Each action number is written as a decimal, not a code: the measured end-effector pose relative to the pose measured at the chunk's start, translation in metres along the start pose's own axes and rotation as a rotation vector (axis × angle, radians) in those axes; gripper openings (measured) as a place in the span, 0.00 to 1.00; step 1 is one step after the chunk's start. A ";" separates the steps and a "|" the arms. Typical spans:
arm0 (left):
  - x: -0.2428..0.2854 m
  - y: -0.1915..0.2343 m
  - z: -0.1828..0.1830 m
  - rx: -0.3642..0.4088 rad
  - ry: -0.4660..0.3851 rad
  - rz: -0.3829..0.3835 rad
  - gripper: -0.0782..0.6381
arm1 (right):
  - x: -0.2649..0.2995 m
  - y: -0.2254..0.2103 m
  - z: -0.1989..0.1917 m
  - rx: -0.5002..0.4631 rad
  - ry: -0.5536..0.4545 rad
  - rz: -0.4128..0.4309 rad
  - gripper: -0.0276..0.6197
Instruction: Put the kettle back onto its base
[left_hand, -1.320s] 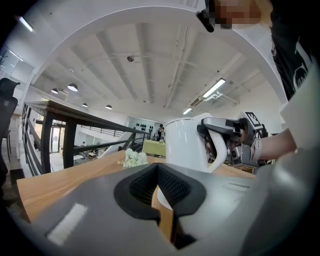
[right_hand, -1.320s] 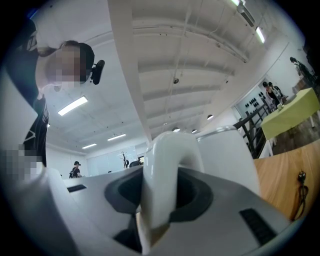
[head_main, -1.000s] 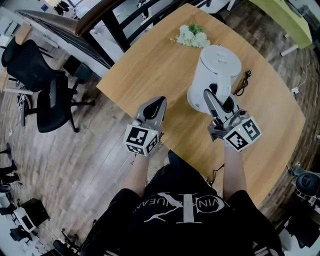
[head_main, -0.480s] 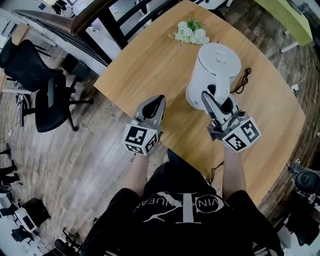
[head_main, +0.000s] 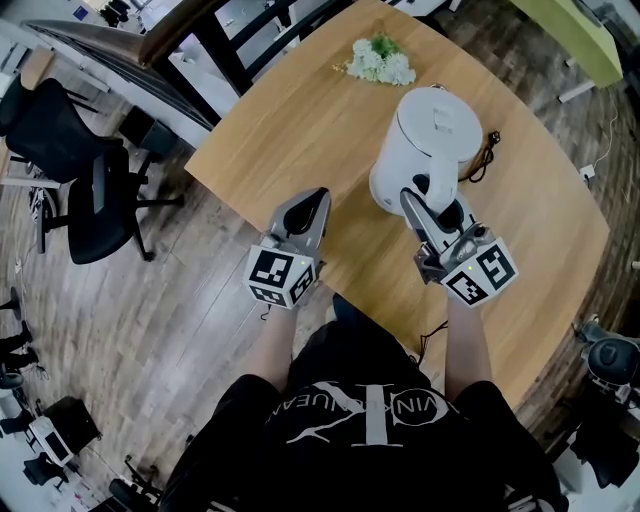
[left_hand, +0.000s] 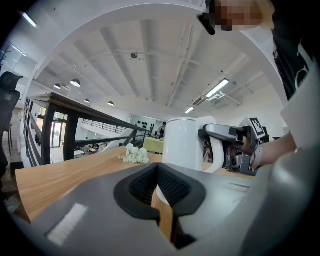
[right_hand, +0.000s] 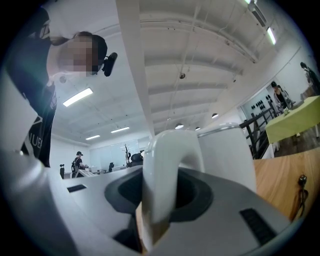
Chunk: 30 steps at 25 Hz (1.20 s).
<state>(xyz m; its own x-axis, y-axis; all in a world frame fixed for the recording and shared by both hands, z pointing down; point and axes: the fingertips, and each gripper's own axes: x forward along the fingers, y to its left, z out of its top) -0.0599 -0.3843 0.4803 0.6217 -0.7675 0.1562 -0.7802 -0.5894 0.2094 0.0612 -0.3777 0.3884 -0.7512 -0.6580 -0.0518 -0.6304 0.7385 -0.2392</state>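
Firmly the right gripper (head_main: 430, 205) clasps the lidded kettle (head_main: 432, 135) by its handle (right_hand: 161, 170), the left gripper (head_main: 319, 197) clenched empty.

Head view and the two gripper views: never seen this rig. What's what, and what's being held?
No robot arm here: a person holds a two-jaw gripper in each hand. The head view looks steeply down from the person's head; each gripper view looks along its own gripper's jaws. On the wooden table are a white kettle, a small bunch of flowers and a dark cord. The right gripper is closed on the kettle's handle. The left gripper holds nothing, jaws almost together.
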 end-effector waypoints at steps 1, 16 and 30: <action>-0.001 0.000 0.000 -0.001 0.000 0.001 0.11 | -0.001 0.001 -0.001 -0.002 0.003 -0.001 0.24; -0.010 0.000 -0.001 -0.010 -0.001 0.012 0.11 | -0.010 0.008 -0.011 -0.032 0.059 -0.033 0.25; -0.008 -0.009 0.001 -0.014 -0.005 -0.001 0.11 | 0.001 0.023 -0.033 -0.081 0.140 -0.128 0.24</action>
<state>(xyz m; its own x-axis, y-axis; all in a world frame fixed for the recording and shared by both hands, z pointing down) -0.0583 -0.3735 0.4759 0.6224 -0.7680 0.1512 -0.7783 -0.5869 0.2231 0.0395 -0.3568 0.4153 -0.6806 -0.7243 0.1104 -0.7316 0.6637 -0.1557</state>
